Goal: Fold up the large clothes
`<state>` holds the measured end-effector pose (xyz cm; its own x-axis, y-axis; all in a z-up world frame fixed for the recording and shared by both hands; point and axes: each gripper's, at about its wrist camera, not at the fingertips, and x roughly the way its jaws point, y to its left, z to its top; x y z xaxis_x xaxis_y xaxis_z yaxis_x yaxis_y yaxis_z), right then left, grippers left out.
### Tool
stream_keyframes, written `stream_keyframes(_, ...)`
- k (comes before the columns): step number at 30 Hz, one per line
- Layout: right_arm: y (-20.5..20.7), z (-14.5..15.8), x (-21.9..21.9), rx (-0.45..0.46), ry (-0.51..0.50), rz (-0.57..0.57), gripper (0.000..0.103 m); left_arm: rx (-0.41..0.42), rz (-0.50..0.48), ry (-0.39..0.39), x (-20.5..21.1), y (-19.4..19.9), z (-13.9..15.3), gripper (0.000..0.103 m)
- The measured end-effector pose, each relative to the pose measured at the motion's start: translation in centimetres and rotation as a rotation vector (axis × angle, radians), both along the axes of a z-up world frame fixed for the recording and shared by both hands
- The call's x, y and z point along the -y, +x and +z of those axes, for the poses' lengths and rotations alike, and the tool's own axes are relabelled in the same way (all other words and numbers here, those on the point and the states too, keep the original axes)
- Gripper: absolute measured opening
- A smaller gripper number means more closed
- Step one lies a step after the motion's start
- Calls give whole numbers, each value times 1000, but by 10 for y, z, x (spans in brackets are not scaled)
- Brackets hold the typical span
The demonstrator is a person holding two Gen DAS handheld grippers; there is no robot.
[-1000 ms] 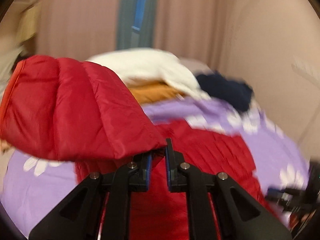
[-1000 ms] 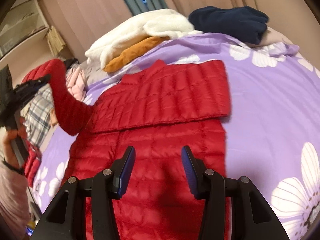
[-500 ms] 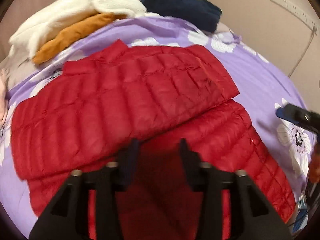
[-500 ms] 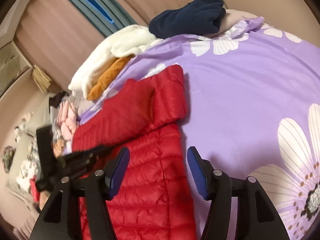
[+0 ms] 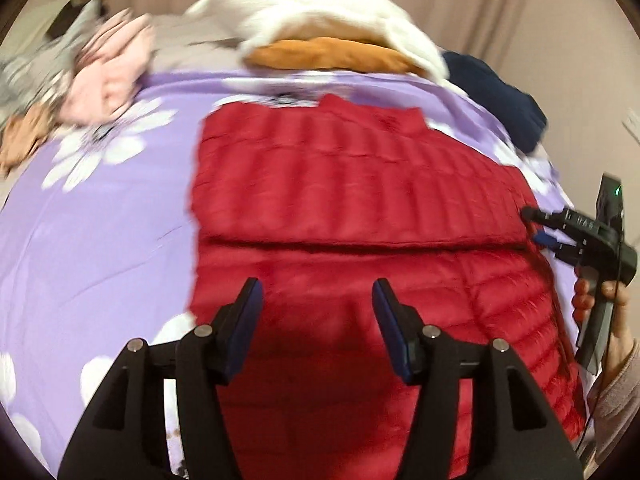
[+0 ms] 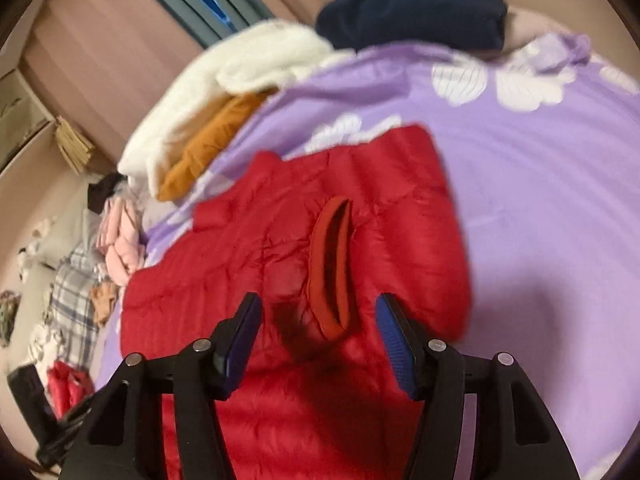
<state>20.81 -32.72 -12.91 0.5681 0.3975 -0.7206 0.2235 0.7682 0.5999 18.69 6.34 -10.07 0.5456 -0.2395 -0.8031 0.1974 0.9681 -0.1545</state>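
A red quilted down jacket point(image 5: 360, 184) lies flat on the purple flowered bedspread point(image 5: 100, 216), with both sleeves folded across its chest. My left gripper point(image 5: 316, 300) is open and empty, just above the jacket's lower body. My right gripper point(image 6: 318, 320) is open and empty above the jacket point(image 6: 248, 248), close to a sleeve cuff point(image 6: 334, 264) that lies on top. The right gripper also shows in the left wrist view point(image 5: 540, 226) at the jacket's right edge, by the sleeve fold.
White and orange garments point(image 5: 328, 28) and a navy one point(image 5: 496, 96) are piled at the head of the bed. Pink and plaid clothes point(image 5: 104, 76) lie at the left. A curtain and wall stand behind the bed.
My left gripper let go of the left sleeve, which now lies folded across the chest, and pulled back toward the hem. My right gripper moved in over the sleeve cuff.
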Motion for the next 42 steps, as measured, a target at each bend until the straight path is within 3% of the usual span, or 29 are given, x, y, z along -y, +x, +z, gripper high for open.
stream_keyframes(2,1,-2,-6,-9,9,31,26,-12,31,-10,-11,-1,-3,57)
stream_keyframes(4,-5,9,-14,16,-45,60,17,-17,49,-11,-17,-1,-4,57)
stream_keyframes(6,-13,24,-13,51,-50,61,15,-20,62,-11,-22,-1,-3,57)
stream_keyframes(8,-26,41,-3,90,-55,27,15,-14,67,-20,-22,1,0,57)
stream_keyframes(11,-37,50,11,94,-139,8,15,-13,65,-24,-21,5,-1,57)
stream_keyframes(13,-31,32,14,-32,-153,56,16,-19,69,-27,-19,9,-3,57)
stream_keyframes(15,-31,24,16,-112,-263,55,20,-13,76,-21,-17,16,0,57)
stream_keyframes(17,-40,37,15,-64,-376,34,25,8,61,-19,-11,23,6,57)
stream_keyframes(22,-41,70,0,118,-410,81,29,60,17,12,9,55,13,57)
stream_keyframes(25,-27,63,-18,154,-380,153,29,20,8,40,18,75,-4,55)
stream_keyframes(29,-7,26,-37,44,-382,198,29,-83,8,91,24,91,-41,53)
stream_keyframes(32,-4,3,-42,-5,-383,209,29,-96,-13,107,25,92,-56,56)
stream_keyframes(37,-3,1,-40,-22,-351,207,29,-126,5,92,22,96,-50,56)
stream_keyframes(40,-17,20,-30,-1,-276,173,30,-114,31,35,11,78,-30,55)
stream_keyframes(42,-35,33,-19,41,-225,158,36,-93,35,13,1,60,-20,62)
